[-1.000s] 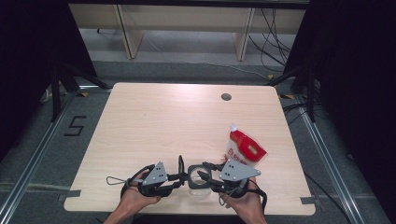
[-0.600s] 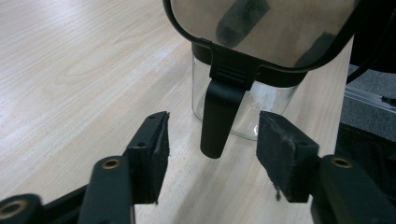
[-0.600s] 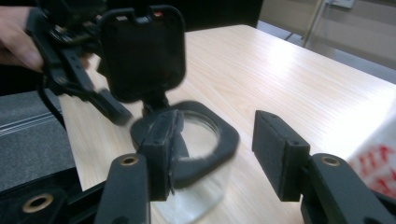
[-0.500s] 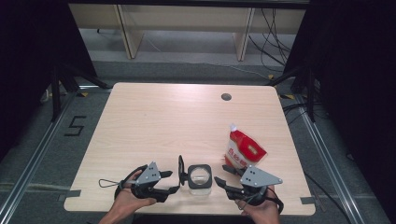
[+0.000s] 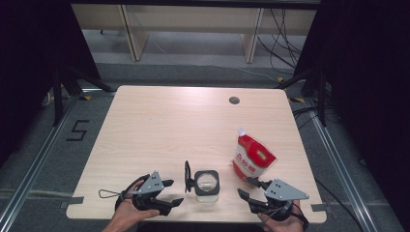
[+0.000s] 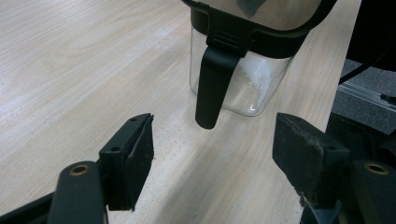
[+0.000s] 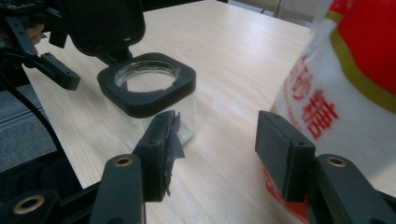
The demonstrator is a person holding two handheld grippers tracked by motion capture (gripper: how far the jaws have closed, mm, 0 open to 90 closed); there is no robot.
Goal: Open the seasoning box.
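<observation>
Near bench [image 5: 159, 125] front, both claws [image 5: 170, 192] [image 5: 247, 189] gape empty, just opened; jar [image 5: 206, 185] lid flipped for pouring sugar pouch [image 5: 252, 157].

The jar [image 5: 206, 182] stands on the table [image 5: 159, 125], left of the pouch [image 5: 252, 158]

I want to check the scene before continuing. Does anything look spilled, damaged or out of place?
Nothing is spilled. The clear jar stands upright with its black lid flipped open; white residue clings inside. The red-and-white pouch stands upright beside it, apart.
</observation>
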